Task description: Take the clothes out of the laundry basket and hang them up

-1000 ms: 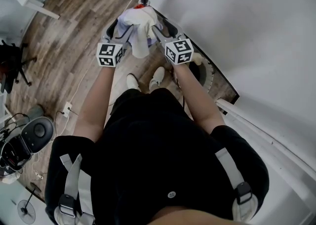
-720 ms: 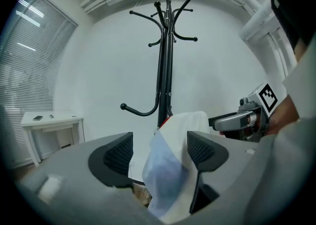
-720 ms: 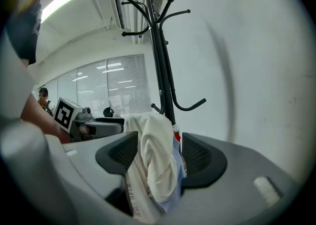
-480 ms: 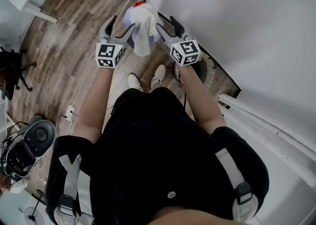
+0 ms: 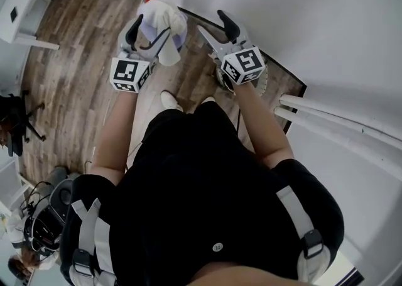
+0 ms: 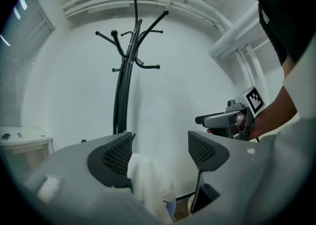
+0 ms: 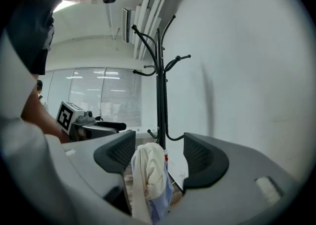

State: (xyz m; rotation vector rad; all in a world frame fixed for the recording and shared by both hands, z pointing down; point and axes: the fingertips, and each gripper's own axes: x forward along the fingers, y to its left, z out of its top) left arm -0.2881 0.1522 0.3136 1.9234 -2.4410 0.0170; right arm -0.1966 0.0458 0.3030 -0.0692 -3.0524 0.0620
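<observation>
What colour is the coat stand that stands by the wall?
The coat stand is black, pole and hooks alike. It shows best in the left gripper view.

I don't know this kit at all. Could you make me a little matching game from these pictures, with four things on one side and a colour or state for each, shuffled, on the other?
Things:
1. coat stand
2. garment
3. floor
4. right tool

Colour or state:
a. jaws apart
b. black, with curved hooks
c. white and pale blue
d. brown wood planks

Pairs: 1-b, 2-c, 3-d, 4-a.

The right tool's jaws have just been opening. Nothing is gripped between them.
</observation>
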